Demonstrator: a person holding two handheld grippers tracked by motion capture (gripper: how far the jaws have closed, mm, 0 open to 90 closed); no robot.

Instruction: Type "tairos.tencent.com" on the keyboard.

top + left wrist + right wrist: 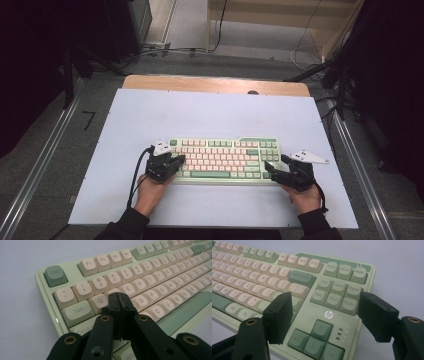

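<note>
keyboard (225, 159): a green and cream keyboard is lying flat on the bench (215, 115), between the two tongs, its left end under the left tongs and its arrow-key end under the right ones.

risk, left side: the closed tip is sitting over the crowded letter rows near the W key (113, 291); I judge that a slight drift while pressing would be catching a neighbouring key such as Q (101, 301) or E (127, 288).

risk, right side: with the jaws standing wide over the navigation block, a careless drop could be knocking PgDn (350, 303) or nudging the keyboard across the bench.

left tongs (119, 298): jaws pressed together, nothing between them, tip hovering at or just touching the keys; contact is hard to tell.

right tongs (324, 312): jaws well apart, holding nothing, straddling the hp logo (328, 313) above the arrow keys (317, 338).
</note>
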